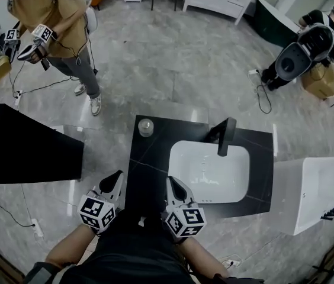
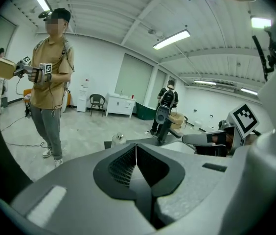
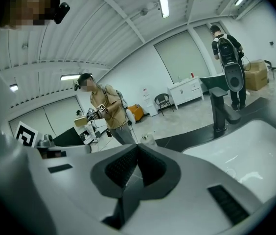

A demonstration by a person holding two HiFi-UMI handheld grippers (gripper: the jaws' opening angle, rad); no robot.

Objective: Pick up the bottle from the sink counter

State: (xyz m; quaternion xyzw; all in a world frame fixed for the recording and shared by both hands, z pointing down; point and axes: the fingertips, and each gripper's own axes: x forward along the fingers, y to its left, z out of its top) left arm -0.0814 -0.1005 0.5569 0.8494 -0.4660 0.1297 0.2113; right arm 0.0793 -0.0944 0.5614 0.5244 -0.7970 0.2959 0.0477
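Left gripper (image 1: 117,178): jaws together, tips meeting, nothing between them; I read the same in the left gripper view (image 2: 136,147). Right gripper (image 1: 172,183): jaws also closed tip to tip and empty; the right gripper view (image 3: 138,147) agrees. Both sit over the near edge of the black counter (image 1: 149,170), side by side, not touching each other.

Bottle (image 1: 146,127) stands upright on the far left corner of the counter; straight ahead of both grippers and well apart from either. In the left gripper view the bottle (image 2: 119,138) sits just left of the jaw line; in the right gripper view (image 3: 148,139), just right of it.

White basin (image 1: 190,158) is ahead and to the right of the right gripper; black faucet (image 1: 226,136) stands at its far rim.

Beyond the counter, ahead-left of the left gripper, a person in a tan shirt (image 1: 60,13) stands on the tiled floor holding another pair of grippers; a second person (image 1: 318,37) is far off, ahead-right of the right gripper.
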